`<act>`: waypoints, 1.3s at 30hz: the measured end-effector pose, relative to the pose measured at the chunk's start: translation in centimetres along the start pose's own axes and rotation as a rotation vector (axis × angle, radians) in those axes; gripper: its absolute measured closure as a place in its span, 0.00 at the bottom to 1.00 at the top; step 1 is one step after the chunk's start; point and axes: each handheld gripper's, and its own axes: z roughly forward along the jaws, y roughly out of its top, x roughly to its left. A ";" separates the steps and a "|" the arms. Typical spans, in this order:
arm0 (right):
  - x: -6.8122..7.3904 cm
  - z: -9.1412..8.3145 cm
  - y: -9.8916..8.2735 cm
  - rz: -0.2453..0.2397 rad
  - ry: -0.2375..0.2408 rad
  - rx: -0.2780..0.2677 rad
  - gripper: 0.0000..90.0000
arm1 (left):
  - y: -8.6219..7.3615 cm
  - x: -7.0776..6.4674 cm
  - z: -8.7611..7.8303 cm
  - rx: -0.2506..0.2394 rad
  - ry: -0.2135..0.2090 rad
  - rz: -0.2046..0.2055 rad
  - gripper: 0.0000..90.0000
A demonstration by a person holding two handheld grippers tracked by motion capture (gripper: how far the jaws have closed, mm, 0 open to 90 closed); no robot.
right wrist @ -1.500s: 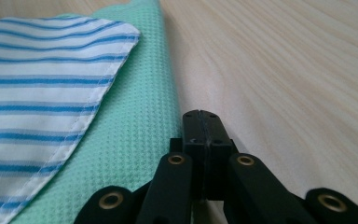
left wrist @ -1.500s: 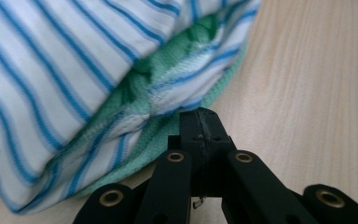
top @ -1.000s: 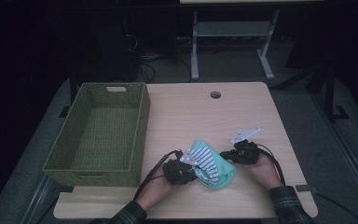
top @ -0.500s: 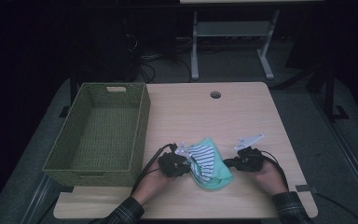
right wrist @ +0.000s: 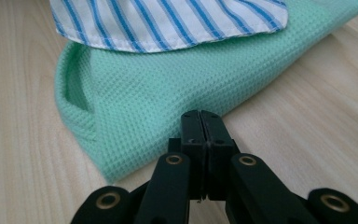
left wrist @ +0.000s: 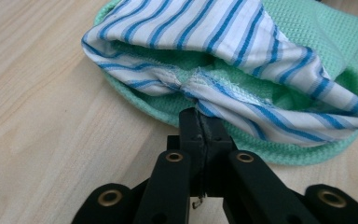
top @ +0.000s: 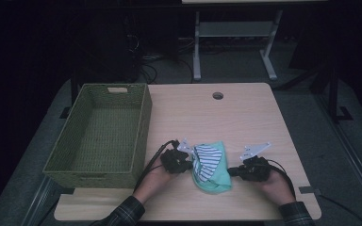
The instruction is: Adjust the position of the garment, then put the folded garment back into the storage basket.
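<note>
Mint-green waffle-weave cloth (top: 215, 180) with white, blue-striped cloth (top: 208, 156) at its 12 o'clock; olive-green woven basket (top: 143, 123) at 9 o'clock; pale wood-grain table (top: 245, 120); black grippers.

The desk (top: 245, 117) had a light wood-grain top with a round cable hole (top: 218, 95) near its far edge. A green woven basket (top: 143, 123) stood on its left part, open side up. Toward the near edge lay a green waffle-weave cloth (top: 216, 180), and a blue-and-white striped cloth (top: 208, 156) rested over it.
</note>
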 end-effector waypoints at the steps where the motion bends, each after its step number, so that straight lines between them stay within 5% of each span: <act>1: 0.0 -0.1 -0.1 -0.002 -0.004 -0.006 0.96 | 0.0 0.0 -0.3 -0.004 -0.005 0.005 0.95; 8: -0.4 -1.0 -0.9 0.025 -0.065 -0.050 0.74 | 0.1 -0.4 -1.4 -0.009 -0.028 0.030 0.82; 12: -1.3 -1.9 -2.1 0.090 -0.132 -0.079 0.54 | 0.7 -0.9 -2.0 -0.014 -0.048 0.051 0.64; 23: -3.5 -2.6 -3.9 0.160 -0.272 -0.084 0.17 | 2.7 -0.5 -3.0 -0.024 -0.052 0.108 0.53; 34: -3.9 -2.4 -4.4 0.159 -0.324 -0.105 0.10 | 4.3 0.4 -2.4 -0.002 -0.075 0.143 0.48; 39: -4.0 -2.4 -4.4 0.160 -0.324 -0.104 0.10 | 4.8 0.6 -1.3 0.065 -0.096 0.192 0.47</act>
